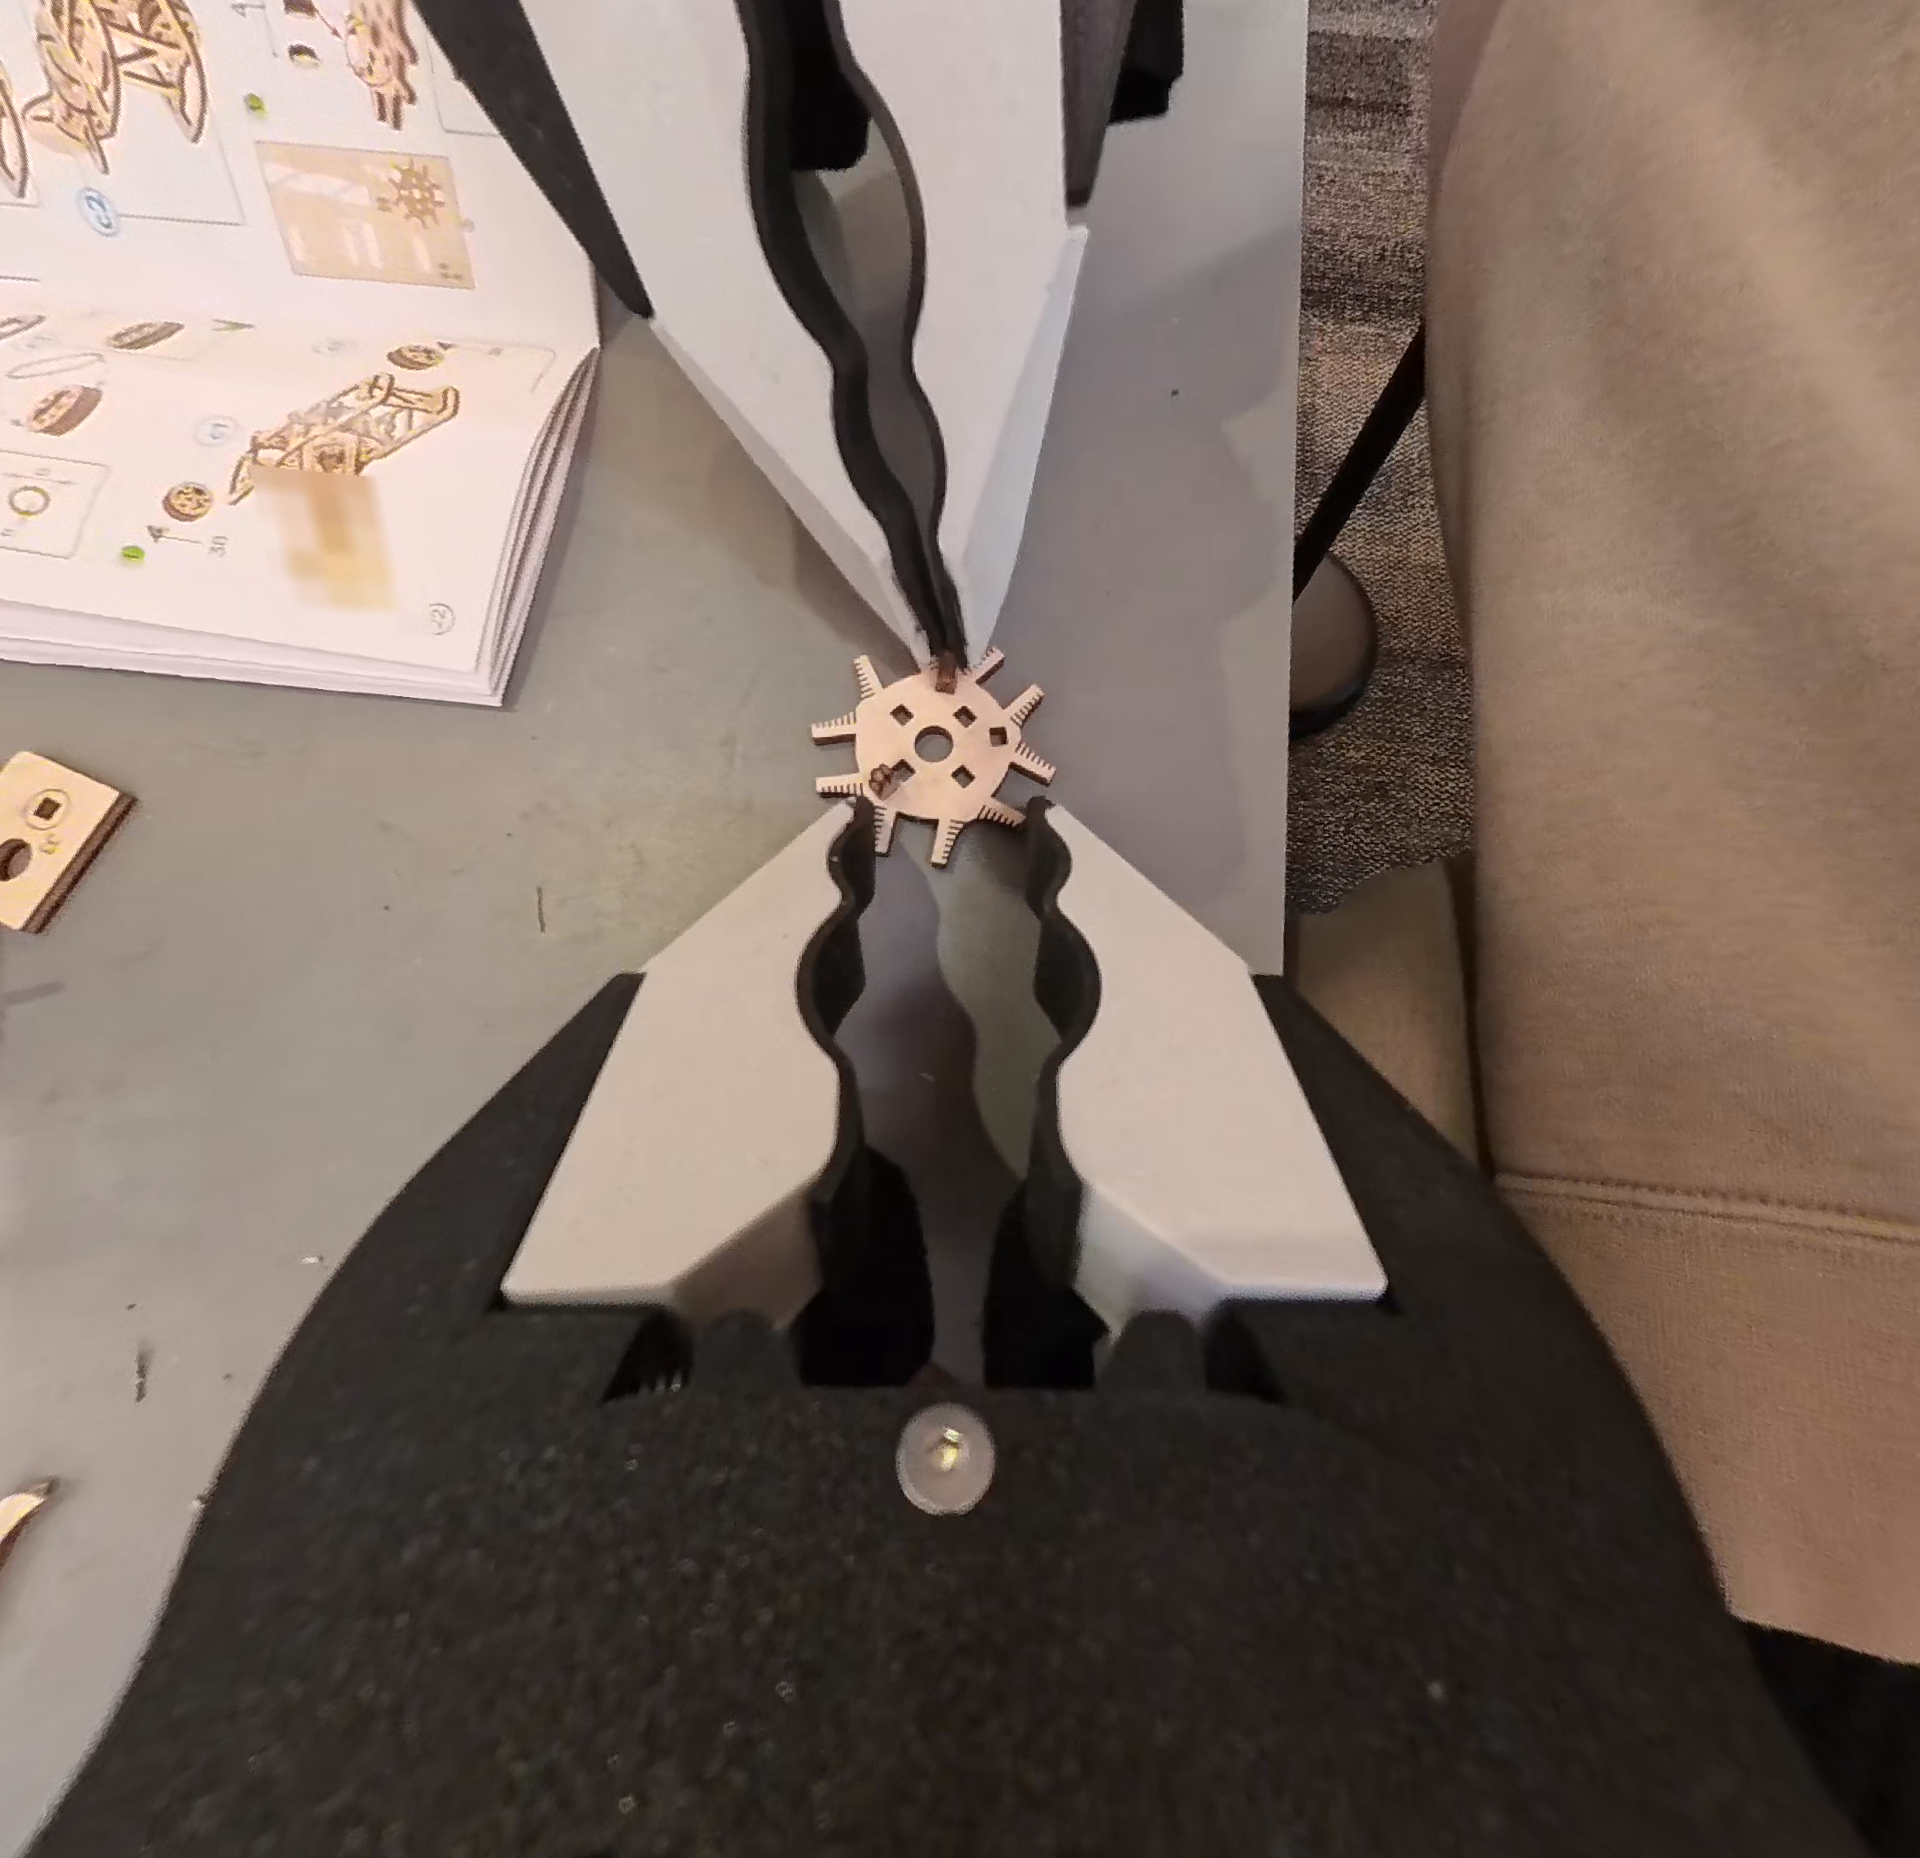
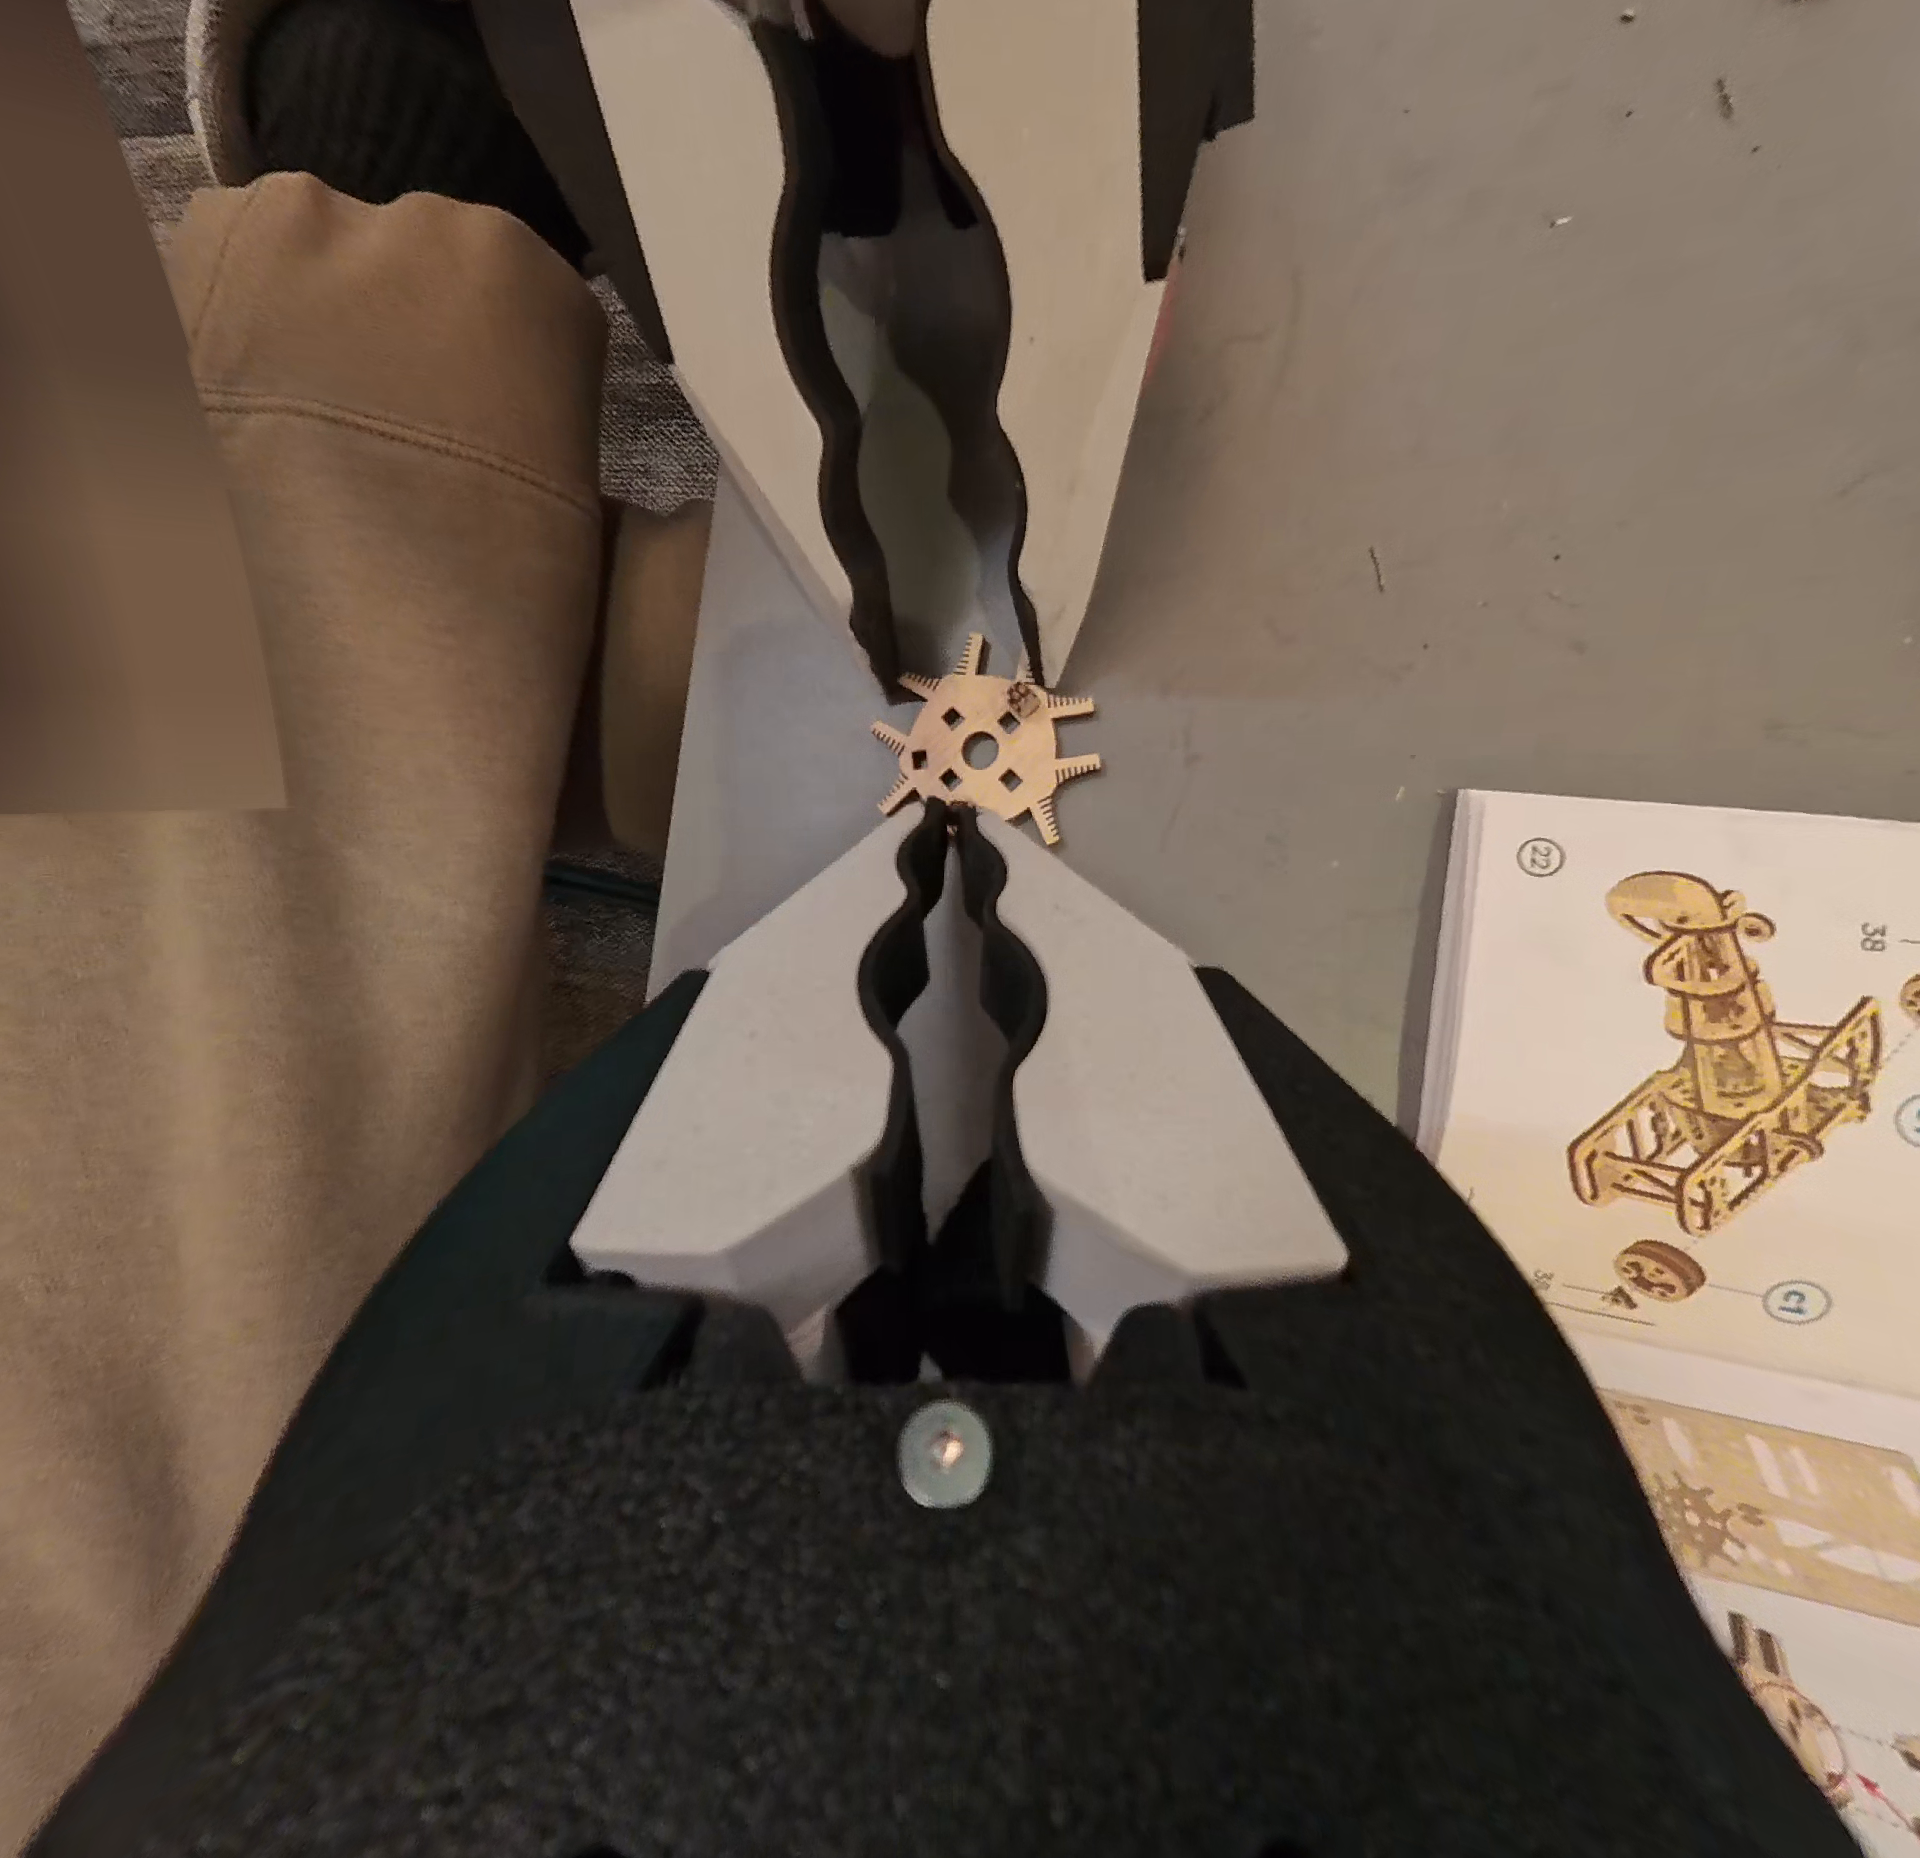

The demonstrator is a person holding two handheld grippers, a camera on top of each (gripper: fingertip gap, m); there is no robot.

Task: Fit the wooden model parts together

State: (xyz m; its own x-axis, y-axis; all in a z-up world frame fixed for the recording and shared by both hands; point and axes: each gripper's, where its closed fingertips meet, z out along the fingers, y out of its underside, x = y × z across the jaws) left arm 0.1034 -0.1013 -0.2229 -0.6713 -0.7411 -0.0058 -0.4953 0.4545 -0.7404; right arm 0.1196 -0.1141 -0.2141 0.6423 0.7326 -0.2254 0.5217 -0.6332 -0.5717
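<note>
A small wooden spoked wheel (image 1: pixel 932 748) with a centre hole and square holes is held above the grey table. A tiny wooden peg (image 1: pixel 883 778) sits in one square hole. My right gripper (image 2: pixel 951 816) is shut on the wheel's rim (image 2: pixel 982 748); in the left wrist view it comes in from the top (image 1: pixel 940 650). My left gripper (image 1: pixel 945 816) is open, its fingertips (image 1: pixel 852 832) standing either side of the wheel's opposite edge and spokes. In the right wrist view it (image 2: pixel 954 660) comes in from the top, facing my right gripper.
An open instruction booklet (image 1: pixel 260 354) lies on the table (image 1: pixel 312 1029), also in the right wrist view (image 2: pixel 1683 1081). A flat wooden plate part (image 1: pixel 52 837) lies at the left edge. A person's beige clothing (image 1: pixel 1662 665) is beside the table edge.
</note>
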